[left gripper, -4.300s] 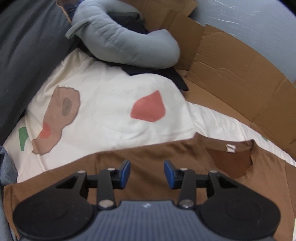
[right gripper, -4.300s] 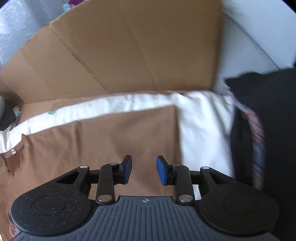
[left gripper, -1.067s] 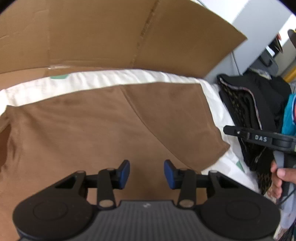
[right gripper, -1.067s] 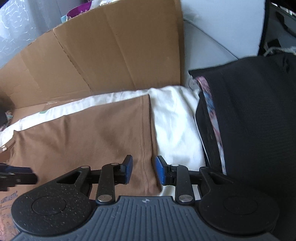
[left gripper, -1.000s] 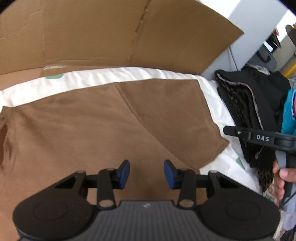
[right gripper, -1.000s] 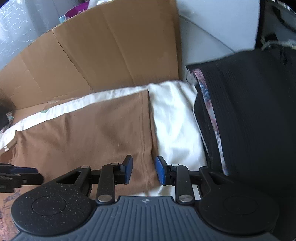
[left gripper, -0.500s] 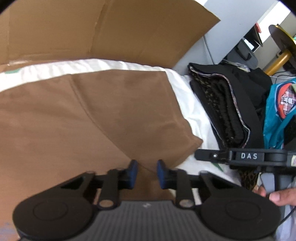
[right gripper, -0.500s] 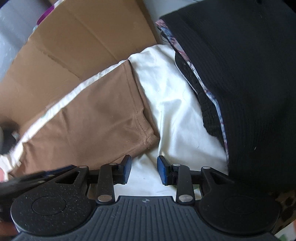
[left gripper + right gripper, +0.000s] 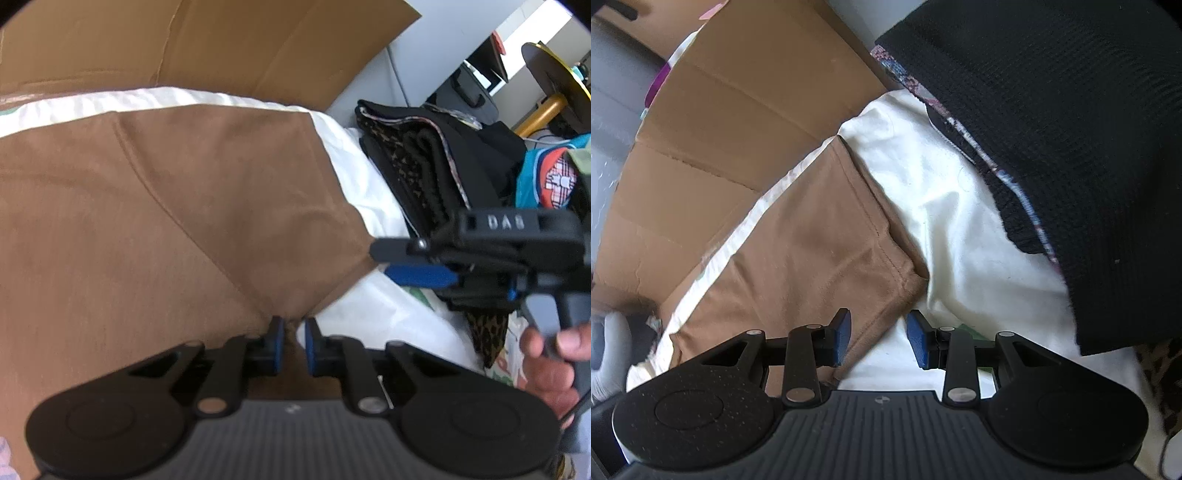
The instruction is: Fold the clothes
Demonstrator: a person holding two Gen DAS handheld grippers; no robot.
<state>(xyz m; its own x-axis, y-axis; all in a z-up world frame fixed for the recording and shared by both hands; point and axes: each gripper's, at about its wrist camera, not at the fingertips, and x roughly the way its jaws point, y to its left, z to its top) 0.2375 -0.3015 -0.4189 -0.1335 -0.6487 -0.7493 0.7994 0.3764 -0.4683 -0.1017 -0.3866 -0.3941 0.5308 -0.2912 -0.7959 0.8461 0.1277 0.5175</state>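
- Two grippers worked at one brown shirt [image 9: 155, 206], which lay spread on a white sheet [image 9: 945, 206] in front of a cardboard wall [image 9: 207, 40].
- The left gripper [image 9: 293, 341] had its blue pads nearly together, and a pinch of the shirt's near hem stood between them, right at the corner where the diagonal fold line met the edge.
- The right gripper [image 9: 878, 338] sat with its jaws wide apart and nothing between the pads; the shirt's hem corner ran just beyond its left pad, while white sheet showed between the pads and beyond the right one.
- In the left wrist view the right gripper [image 9: 421, 275] came in side-on from the far side of that shirt corner, its tips just beside the hem's point, a hand [image 9: 550, 365] wrapped around its handle.
- A stack of dark folded clothes [image 9: 1071, 129] lay on the sheet beyond the shirt's hem edge, clear of the shirt, with a strip of white between the two.
- A turquoise garment [image 9: 543, 173] sat behind that dark stack, well away from the shirt.
- The shirt's hem corner looked slightly bunched and lifted where it neared the right gripper.
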